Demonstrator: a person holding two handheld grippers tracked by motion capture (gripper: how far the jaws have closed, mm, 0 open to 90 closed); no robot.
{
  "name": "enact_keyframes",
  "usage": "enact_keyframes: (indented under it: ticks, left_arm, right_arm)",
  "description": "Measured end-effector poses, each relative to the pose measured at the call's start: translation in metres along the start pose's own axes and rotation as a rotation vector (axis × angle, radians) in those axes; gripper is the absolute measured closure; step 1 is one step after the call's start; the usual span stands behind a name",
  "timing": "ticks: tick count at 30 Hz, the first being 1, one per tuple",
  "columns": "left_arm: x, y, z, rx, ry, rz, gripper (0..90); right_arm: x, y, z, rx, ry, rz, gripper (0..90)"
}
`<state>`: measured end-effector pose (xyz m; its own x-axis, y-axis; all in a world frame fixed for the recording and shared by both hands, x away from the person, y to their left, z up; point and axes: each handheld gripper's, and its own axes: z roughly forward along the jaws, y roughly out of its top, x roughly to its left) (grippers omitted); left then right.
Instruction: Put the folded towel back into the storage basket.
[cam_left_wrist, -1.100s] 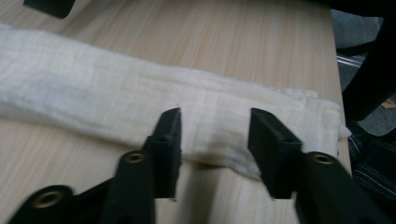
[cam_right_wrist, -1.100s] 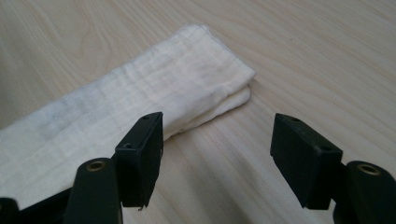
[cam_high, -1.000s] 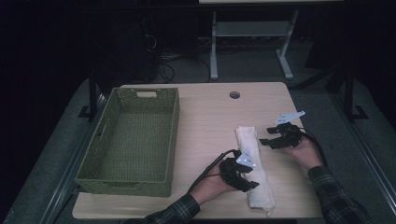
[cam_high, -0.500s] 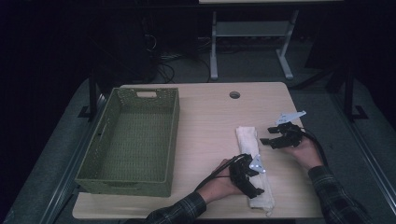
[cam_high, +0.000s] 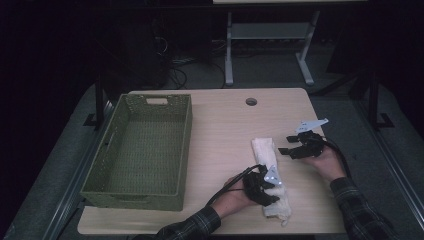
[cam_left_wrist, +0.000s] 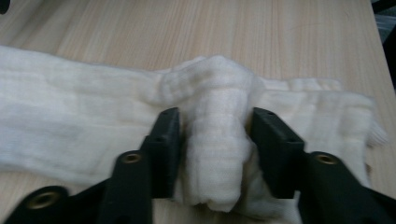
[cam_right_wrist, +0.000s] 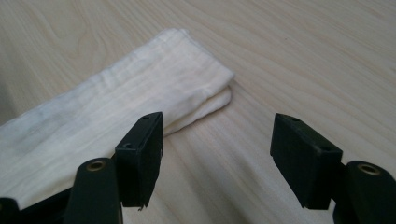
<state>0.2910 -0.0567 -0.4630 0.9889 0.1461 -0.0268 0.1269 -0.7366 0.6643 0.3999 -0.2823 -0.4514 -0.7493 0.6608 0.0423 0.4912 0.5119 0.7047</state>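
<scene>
Pale wooden table (cam_high: 220, 130) with a round cable hole (cam_high: 251, 101) near the far edge. Resting directly on top: an empty woven green basket (cam_high: 142, 186) at left, and a folded white towel (cam_high: 263, 152) lying lengthwise at right.

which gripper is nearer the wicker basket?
Left. The left gripper pinches a bunched fold of the towel, right of the basket; the right gripper sits open beyond the towel's far end.
</scene>
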Motion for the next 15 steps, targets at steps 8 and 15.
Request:
enact_keyframes:
  ticks: [8,15]
  left_arm:
    - [0.002,-0.004,-0.007,0.025,-0.047,-0.055,78.0]
    - [0.007,-0.006,-0.007,0.013,-0.079,-0.095,78.1]
  right_arm:
    - [0.006,0.004,-0.003,-0.023,0.107,-0.077,32.1]
    - [0.006,0.033,0.014,-0.030,0.217,-0.127,31.7]
